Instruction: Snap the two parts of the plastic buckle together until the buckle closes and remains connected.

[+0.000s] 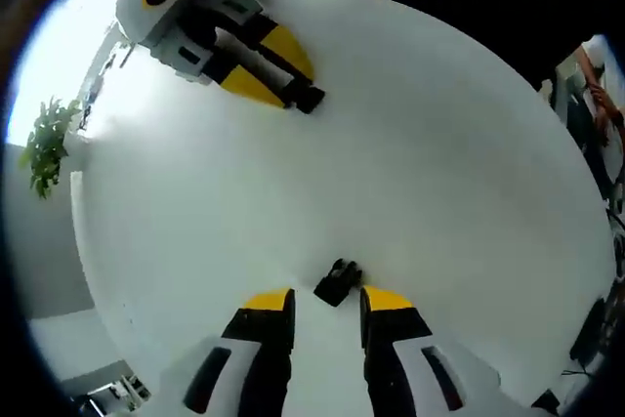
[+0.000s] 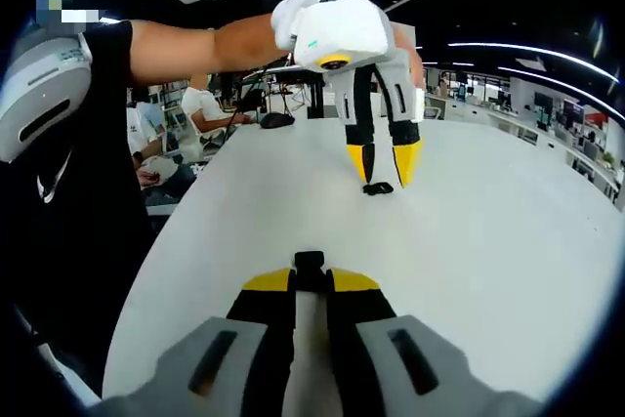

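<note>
One black buckle part (image 1: 338, 280) lies on the white table (image 1: 439, 173), just ahead of my left gripper (image 1: 327, 302), whose jaws stand open on either side of it. From the right gripper view, the left gripper (image 2: 383, 175) points down over that buckle part (image 2: 378, 187), and its yellow tips stand on either side of the part. My right gripper (image 2: 311, 280) is shut on the other black buckle part (image 2: 309, 262), which sticks out past the jaw tips. In the left gripper view, the right gripper (image 1: 293, 93) holds this second part (image 1: 310, 100) low over the far side of the table.
A person's bare arm (image 2: 195, 46) reaches across to the left gripper. Seated people (image 2: 200, 109) and desks fill the room behind the table (image 2: 488, 241). A green plant (image 1: 44, 144) stands beyond the table's edge.
</note>
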The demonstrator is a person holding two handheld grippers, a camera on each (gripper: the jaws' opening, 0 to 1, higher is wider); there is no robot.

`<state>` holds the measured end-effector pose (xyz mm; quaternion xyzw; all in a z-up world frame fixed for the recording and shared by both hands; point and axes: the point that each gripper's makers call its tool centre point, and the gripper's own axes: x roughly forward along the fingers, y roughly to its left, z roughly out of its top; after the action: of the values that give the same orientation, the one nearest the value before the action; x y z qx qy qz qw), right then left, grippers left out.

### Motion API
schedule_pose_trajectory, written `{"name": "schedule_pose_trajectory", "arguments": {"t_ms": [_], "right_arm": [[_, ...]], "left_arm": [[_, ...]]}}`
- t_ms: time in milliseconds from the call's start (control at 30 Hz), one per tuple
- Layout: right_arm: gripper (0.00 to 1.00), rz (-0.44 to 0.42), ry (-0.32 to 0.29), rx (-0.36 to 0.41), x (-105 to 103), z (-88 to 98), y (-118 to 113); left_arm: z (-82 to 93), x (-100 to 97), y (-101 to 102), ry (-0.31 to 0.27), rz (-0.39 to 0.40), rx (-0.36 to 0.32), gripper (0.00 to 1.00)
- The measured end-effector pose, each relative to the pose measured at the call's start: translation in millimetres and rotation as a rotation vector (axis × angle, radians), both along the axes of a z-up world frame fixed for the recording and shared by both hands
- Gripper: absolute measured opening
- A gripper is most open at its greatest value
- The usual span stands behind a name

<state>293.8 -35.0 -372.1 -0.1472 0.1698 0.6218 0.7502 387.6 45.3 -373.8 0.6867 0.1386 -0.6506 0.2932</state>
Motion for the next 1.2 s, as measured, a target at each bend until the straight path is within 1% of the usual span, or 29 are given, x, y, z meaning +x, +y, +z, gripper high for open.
{"name": "schedule_pose_trajectory", "arguments": {"t_ms": [33, 100, 200, 333, 367, 400, 467, 533, 567, 633, 733, 833, 900, 933, 967, 1033, 1133, 1200], "right_arm": [[0.10, -0.001, 0.000, 0.000, 0, -0.1, 0], [0.10, -0.002, 0.000, 0.001, 1, -0.2, 0], [0.10, -0.003, 0.001, 0.002, 1, -0.2, -1], [0.10, -0.003, 0.000, 0.001, 1, -0.3, 0], [0.10, -0.003, 0.000, 0.001, 1, -0.4, 0], [0.10, -0.003, 0.000, 0.001, 1, -0.4, -1], [0.10, -0.004, 0.000, 0.001, 1, -0.4, -1], [0.10, -0.004, 0.000, 0.001, 1, -0.5, -1], [0.10, -0.004, 0.001, 0.002, 0, -0.5, -1], [0.10, -0.005, 0.001, 0.002, 0, -0.5, -1], [0.10, -0.004, 0.000, 0.001, 0, -0.6, -1], [0.10, -0.004, 0.001, 0.001, 0, -0.7, -1], [0.10, -0.004, 0.001, 0.002, 0, -0.7, -1], [0.10, -0.004, 0.002, 0.002, 0, -0.7, -1], [0.10, -0.004, 0.002, 0.003, 0, -0.7, -1], [0.10, -0.004, 0.004, 0.005, 0, -0.7, -1], [0.10, -0.004, 0.006, 0.006, 0, -0.7, -1], [0.10, -0.004, 0.007, 0.007, 0, -0.6, 0]], "left_arm": [[-0.4, -0.3, 0, 0.006, 0.001, 0.002, 0.19], [-0.7, -1.2, -2, 0.026, 0.010, 0.001, 0.18], [-2.1, -0.8, 1, 0.021, 0.006, 0.025, 0.16], [-2.0, -0.4, 0, 0.032, 0.006, 0.027, 0.16], [-2.3, -3.8, 0, 0.062, 0.023, 0.024, 0.16], [-3.0, -9.0, 0, 0.107, 0.049, 0.026, 0.16], [-3.2, -6.9, 1, 0.127, 0.077, 0.031, 0.15], [-4.1, -7.0, 3, 0.170, 0.129, 0.034, 0.15], [-4.4, -7.4, 3, 0.202, 0.153, 0.024, 0.14], [-4.2, -8.5, 0, 0.250, 0.178, -0.013, 0.14], [-4.5, -6.5, 2, 0.289, 0.216, -0.040, 0.15], [-2.8, -3.5, 3, 0.347, 0.258, -0.094, 0.15], [-1.6, 4.6, 1, 0.351, 0.283, -0.142, 0.15], [-1.1, 4.9, 2, 0.366, 0.292, -0.157, 0.14], [-0.9, 3.8, 2, 0.390, 0.304, -0.167, 0.14], [-1.2, 4.8, 4, 0.402, 0.315, -0.179, 0.14], [-0.5, -5.5, -1, 0.467, 0.330, -0.228, 0.15], [-1.9, -11.1, -2, 0.502, 0.333, -0.239, 0.15]]}}
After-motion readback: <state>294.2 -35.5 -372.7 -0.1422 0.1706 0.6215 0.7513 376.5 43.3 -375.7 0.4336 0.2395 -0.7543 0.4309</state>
